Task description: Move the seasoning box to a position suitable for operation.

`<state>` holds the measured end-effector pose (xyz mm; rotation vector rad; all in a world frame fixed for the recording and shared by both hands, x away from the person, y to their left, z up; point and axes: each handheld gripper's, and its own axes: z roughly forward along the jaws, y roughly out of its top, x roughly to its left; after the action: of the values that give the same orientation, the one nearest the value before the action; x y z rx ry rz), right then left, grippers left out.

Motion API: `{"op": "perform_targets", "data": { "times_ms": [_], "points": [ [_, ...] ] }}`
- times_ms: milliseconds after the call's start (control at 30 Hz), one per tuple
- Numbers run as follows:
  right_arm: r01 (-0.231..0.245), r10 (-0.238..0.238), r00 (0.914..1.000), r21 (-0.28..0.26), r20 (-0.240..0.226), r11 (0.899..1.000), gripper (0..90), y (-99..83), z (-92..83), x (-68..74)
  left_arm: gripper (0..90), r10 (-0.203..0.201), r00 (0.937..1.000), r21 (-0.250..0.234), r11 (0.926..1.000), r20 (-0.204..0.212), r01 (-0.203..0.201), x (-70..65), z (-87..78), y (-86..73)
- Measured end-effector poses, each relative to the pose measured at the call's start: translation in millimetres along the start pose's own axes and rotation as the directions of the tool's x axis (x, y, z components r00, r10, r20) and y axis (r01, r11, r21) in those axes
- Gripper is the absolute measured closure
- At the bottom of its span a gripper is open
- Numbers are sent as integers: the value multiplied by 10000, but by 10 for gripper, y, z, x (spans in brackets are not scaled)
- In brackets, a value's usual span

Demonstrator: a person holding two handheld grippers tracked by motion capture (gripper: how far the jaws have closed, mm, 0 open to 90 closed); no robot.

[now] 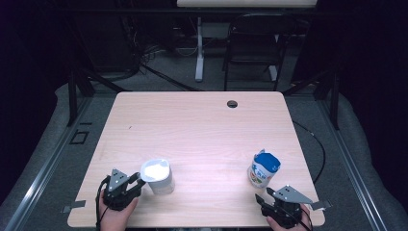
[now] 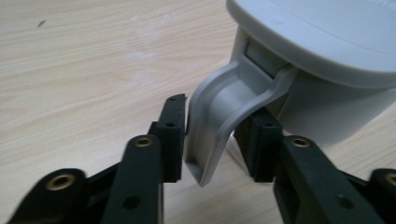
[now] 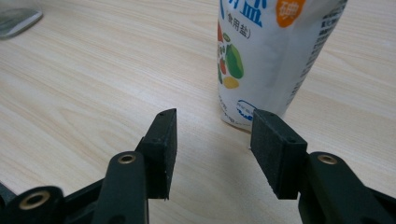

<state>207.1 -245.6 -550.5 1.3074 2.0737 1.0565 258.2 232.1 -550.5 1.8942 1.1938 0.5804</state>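
A grey lidded cup [image 1: 158, 177] stands on the wooden table [image 1: 192, 125] near the front left. My left gripper [image 1: 137, 184] sits at its left side. In the left gripper view the cup's [image 2: 327, 102] curved handle [image 2: 219, 107] hangs between the jaws of my left gripper [image 2: 217, 140], with the pads close beside it and a thin gap showing, so the jaws are open. A white and blue salt bag [image 1: 263, 169] stands upright at the front right. My right gripper [image 1: 262, 198] is just in front of it. Its jaws [image 3: 215, 144] are open and empty, a little short of the bag [image 3: 266, 60].
A cable hole [image 1: 232, 103] lies near the table's far edge. A dark chair [image 1: 255, 43] and a white desk leg [image 1: 199, 53] stand beyond the table. Bare wood stretches across the middle and back. The front edge runs just under both hands.
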Motion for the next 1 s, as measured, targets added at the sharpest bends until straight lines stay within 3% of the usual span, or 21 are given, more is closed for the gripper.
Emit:
{"op": "perform_targets", "data": {
  "times_ms": [467,1000],
  "points": [
    [193,-192,9998,93,-109,9998,504,4,52,58,705,541,9982,94,9985,-245,-539,-8,32,-15],
    [299,-298,9995,88,-102,9995,505,9,57,66,717,735,9971,60,9973,-205,-733,-78,28,-10]
  ]
}}
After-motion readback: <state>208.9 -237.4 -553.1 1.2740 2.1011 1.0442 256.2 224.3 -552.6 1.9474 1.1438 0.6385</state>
